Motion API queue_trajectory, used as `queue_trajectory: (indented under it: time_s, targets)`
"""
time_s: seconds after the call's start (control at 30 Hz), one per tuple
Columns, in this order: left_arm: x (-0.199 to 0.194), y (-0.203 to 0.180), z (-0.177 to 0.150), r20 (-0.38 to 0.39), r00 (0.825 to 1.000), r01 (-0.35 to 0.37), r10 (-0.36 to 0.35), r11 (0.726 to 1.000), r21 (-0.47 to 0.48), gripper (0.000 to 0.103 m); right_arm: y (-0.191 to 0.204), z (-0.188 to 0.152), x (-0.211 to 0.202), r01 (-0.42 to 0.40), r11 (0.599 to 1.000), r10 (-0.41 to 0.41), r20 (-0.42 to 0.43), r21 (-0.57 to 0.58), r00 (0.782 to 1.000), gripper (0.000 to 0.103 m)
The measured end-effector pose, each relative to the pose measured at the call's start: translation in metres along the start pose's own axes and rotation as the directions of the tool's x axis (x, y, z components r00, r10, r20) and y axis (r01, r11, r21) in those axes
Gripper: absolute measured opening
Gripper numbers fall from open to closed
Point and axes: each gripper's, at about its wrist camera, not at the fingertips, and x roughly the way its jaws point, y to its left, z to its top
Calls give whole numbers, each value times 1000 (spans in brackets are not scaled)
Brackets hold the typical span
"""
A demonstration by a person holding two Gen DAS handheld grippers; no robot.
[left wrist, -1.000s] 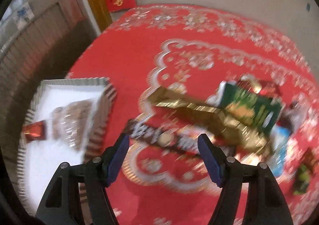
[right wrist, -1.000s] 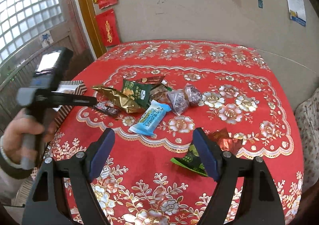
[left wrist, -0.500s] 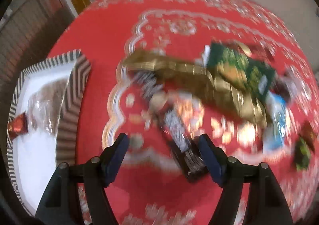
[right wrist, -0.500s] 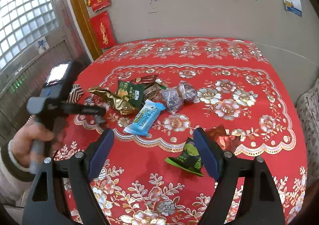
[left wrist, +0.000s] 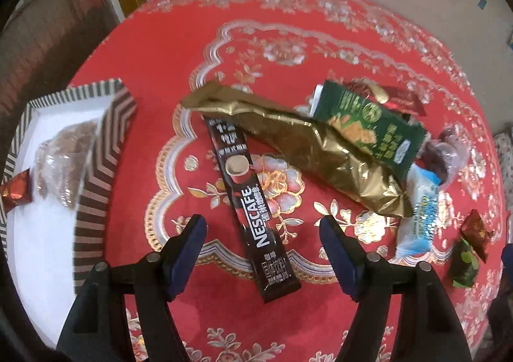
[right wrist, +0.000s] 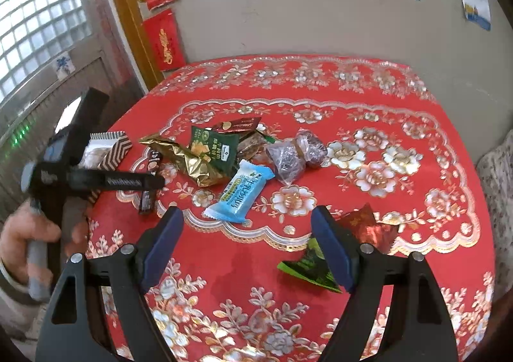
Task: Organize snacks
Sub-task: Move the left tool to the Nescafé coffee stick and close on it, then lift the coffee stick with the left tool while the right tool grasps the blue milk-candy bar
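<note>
1. We held our left gripper [left wrist: 261, 235] wide over the coffee stick [left wrist: 248, 198], which lay on the cloth [left wrist: 160, 51], probably to straddle it.
2. Our right gripper [right wrist: 247, 238] waited wide, empty.
3. The box [left wrist: 96, 150] sat left, seemingly its destination.

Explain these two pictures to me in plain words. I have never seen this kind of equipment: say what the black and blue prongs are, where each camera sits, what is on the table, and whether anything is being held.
No robot is here. A person holds a hand-operated claw in each hand, and a wide-angle camera on each looks along its two blue-padded fingers. One picture is from the left claw, the other from the right claw; the right view also shows the left tool in the person's hand.

On the red flowered tablecloth lie snacks: a Nescafe coffee stick, a gold foil bag, a green packet, a light blue packet and small wrapped sweets. A striped box on the left already holds a few items.

Both claws are open and hold nothing. The left one hovers over the coffee stick.
</note>
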Motion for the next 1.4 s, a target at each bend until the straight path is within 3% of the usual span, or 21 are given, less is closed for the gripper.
queue_trajectory:
  time_s: [0.2,0.37,0.43,0.47,0.5,0.53,0.97,1.07,1.13,1.23,1.4]
  targets:
    - [2,12,2,26,999,25,-24,999,-39,75,-2,9,9,-18,998,19,-1,53,1000,82]
    - [3,10,-1,30,999,-11,11,1000,7,69,1,9,20,-7,999,8,-20,44,1000,82]
    - [1,9,-4,41,998,-41,40,999,22,62,1,11,25,1,999,1,-26,48,1000,82]
    - [-2,8,-4,47,998,-52,51,998,31,52,1,12,28,8,999,-6,-30,50,1000,82]
    - [-4,8,-5,56,997,-58,56,998,38,33,2,13,31,10,998,-8,-35,55,999,82]
    - [-6,10,-5,66,997,-52,49,998,44,22,2,13,34,11,998,-8,-41,61,999,82]
    - [-13,27,-11,77,997,3,-8,998,61,19,19,15,85,128,992,-127,-149,-1,981,81]
    - [-14,27,-14,67,998,13,-18,997,74,19,21,16,96,152,988,-154,-161,-25,975,60]
    - [-14,26,-17,58,998,26,-31,997,77,19,16,14,104,132,991,-131,-186,-12,974,38]
    - [-20,26,-21,77,997,12,-18,996,86,19,8,9,104,116,993,-115,-178,-4,977,29]
    - [-31,23,-27,115,993,-1,-10,995,97,19,4,4,85,108,994,-108,-146,-11,983,27]
